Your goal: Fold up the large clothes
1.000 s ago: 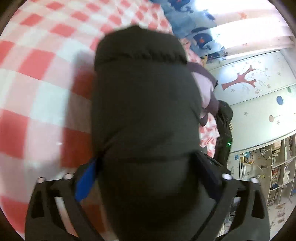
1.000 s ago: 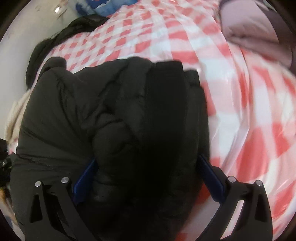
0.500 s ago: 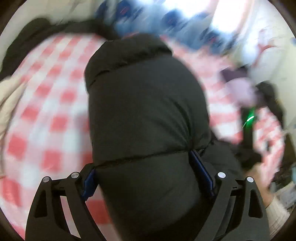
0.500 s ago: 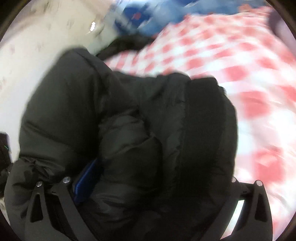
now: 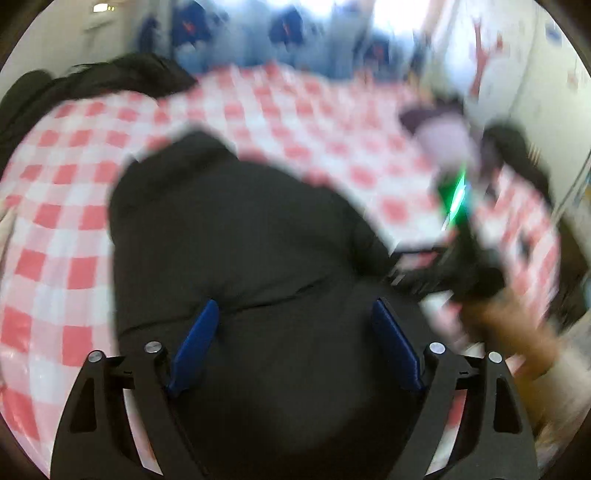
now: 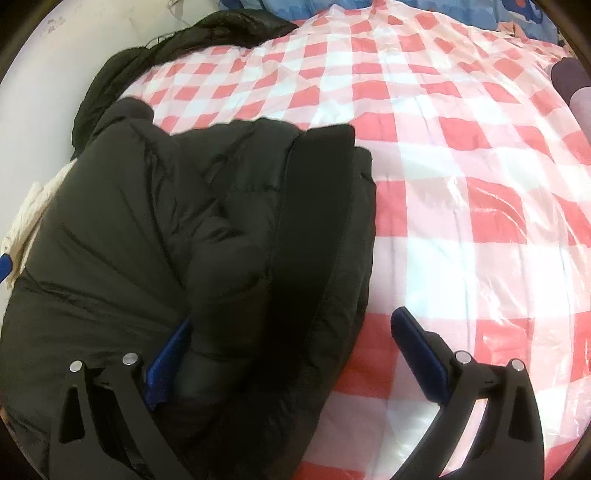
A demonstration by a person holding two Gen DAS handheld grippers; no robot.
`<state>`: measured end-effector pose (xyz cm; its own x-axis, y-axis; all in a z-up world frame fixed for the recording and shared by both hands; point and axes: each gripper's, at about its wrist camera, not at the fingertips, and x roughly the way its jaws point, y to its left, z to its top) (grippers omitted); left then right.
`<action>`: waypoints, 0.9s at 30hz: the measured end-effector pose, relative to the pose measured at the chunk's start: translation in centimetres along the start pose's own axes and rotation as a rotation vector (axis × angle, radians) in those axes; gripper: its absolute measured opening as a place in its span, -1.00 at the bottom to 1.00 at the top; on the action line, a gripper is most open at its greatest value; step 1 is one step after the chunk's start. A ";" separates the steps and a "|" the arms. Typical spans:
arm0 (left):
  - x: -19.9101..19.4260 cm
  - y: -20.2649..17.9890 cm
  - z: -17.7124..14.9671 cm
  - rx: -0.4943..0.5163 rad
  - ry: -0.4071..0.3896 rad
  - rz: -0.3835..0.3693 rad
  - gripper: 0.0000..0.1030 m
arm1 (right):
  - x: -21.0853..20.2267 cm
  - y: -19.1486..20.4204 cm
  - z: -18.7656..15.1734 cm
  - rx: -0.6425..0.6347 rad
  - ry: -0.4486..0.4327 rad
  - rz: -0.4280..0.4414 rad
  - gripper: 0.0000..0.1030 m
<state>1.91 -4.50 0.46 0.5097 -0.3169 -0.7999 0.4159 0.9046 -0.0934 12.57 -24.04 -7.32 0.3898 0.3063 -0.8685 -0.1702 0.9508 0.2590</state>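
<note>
Right wrist: jacket between spread jaws.

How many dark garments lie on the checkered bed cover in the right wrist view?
2. The black puffer jacket lies bunched between the right gripper fingers; a second dark garment sits at the checkered bed cover's far-left edge. More may be hidden.

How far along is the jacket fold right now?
Done: the black puffer jacket is already bundled into thick layers on the checked cover. In hand: the left tool and right tool both stand wide, straddling the padding rather than pinching it. Left: squaring the bundle, then the other dark garment at the far edge.
</note>
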 end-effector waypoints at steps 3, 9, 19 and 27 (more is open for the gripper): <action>2.8 -1.0 -1.8 0.056 0.021 0.060 0.61 | -0.1 -0.7 0.5 0.017 0.026 -0.030 0.90; 2.5 -1.3 -2.6 0.080 -0.018 0.091 0.66 | -6.8 2.2 3.2 0.016 -0.246 0.097 0.90; 2.0 3.1 -3.2 0.041 -0.069 0.054 0.69 | 6.3 1.6 4.4 0.175 -0.179 0.222 0.91; 0.2 1.9 -4.5 0.019 -0.102 0.126 0.69 | -2.2 4.7 1.5 0.011 -0.246 0.194 0.90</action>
<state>-0.61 -1.57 -2.60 0.6323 -0.2291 -0.7401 0.3573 0.9339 0.0162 12.26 -20.14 -3.59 0.5589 0.4826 -0.6743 -0.2535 0.8737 0.4152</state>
